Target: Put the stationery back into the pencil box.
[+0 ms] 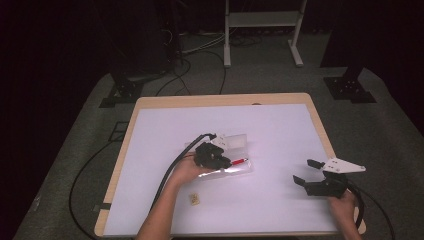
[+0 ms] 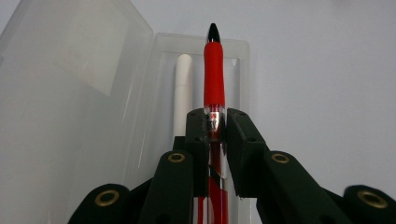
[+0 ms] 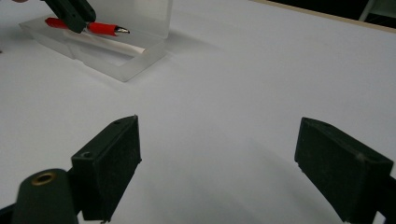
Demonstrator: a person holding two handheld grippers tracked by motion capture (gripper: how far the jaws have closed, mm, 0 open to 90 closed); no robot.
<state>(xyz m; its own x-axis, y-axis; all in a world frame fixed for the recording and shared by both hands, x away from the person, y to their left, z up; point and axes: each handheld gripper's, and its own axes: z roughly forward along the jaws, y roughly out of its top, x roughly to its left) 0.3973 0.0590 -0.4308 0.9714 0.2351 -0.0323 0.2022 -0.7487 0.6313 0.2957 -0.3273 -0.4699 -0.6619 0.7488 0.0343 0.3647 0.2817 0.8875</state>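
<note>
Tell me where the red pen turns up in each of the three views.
High view: red pen at centre, left gripper clamped on it.
Left gripper view: upright at centre between the jaws.
Right gripper view: top left, lying level.
Shared landmark: the clear plastic case beneath it.

The high view is dim and grainy: the room around is near black, while the white surface glows, brightest beside the left tool. Both gripper views are evenly lit and softly focused. Under the right tool lie faint, diffuse shadows; its nearest parts blur.
</note>
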